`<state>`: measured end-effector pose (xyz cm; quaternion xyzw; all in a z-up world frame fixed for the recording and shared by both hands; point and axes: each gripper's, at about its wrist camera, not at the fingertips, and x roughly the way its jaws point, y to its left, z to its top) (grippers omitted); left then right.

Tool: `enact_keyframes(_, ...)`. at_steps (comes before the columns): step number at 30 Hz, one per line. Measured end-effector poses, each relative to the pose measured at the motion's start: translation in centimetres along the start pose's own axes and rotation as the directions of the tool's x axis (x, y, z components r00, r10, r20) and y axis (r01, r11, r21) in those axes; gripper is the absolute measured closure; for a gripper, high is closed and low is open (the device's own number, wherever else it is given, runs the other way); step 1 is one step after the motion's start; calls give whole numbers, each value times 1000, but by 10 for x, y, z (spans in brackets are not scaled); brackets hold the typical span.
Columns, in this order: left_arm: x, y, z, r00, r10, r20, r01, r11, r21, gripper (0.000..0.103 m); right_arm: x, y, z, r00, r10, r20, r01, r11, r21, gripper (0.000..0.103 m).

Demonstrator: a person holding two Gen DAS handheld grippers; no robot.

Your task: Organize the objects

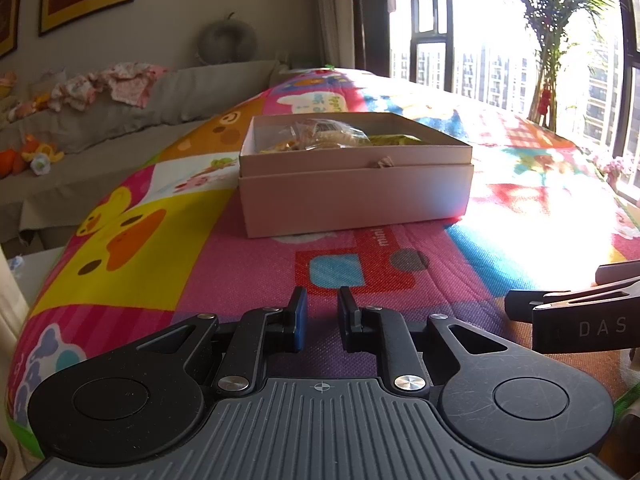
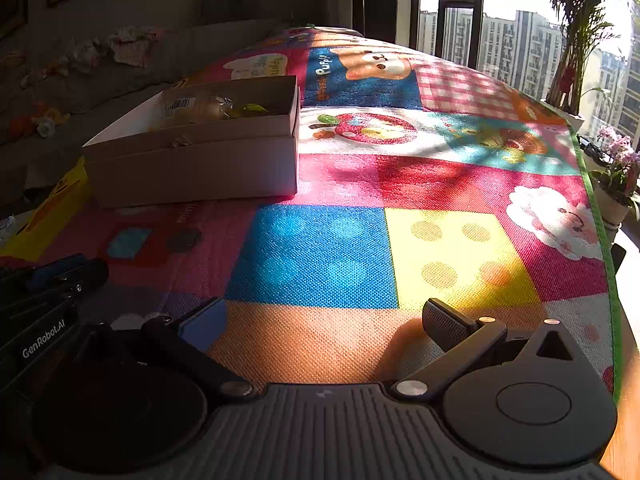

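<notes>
Nearest, two grippers hover over the colourful play mat (image 2: 320, 256): the left gripper (image 1: 322, 316) has its fingers drawn nearly together with nothing between them, and the right gripper (image 2: 320, 320) has its fingers spread wide, also empty. Farther on, one open cardboard box (image 1: 356, 188) sits on the mat, holding a clear plastic packet (image 1: 320, 134) beside a yellow-green one (image 1: 394, 140). Beyond it stand one grey sofa (image 1: 120, 120) and one potted palm (image 1: 548, 40) by the window.

Your left wrist view sits low over the colourful cartoon-print play mat (image 1: 168, 216), facing the open beige cardboard box (image 1: 356, 196) nearby, your right wrist view angled rightward, sharing mat, box, windows.
</notes>
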<state>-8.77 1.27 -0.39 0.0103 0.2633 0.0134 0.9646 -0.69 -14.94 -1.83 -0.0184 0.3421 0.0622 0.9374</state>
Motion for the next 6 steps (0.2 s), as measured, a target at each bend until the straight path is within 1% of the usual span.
enact_keyframes(6, 0, 0, 0, 1000, -2, 0, 2, 1000, -1, 85, 0, 0, 0, 1000, 0, 0, 0, 1000, 0, 0)
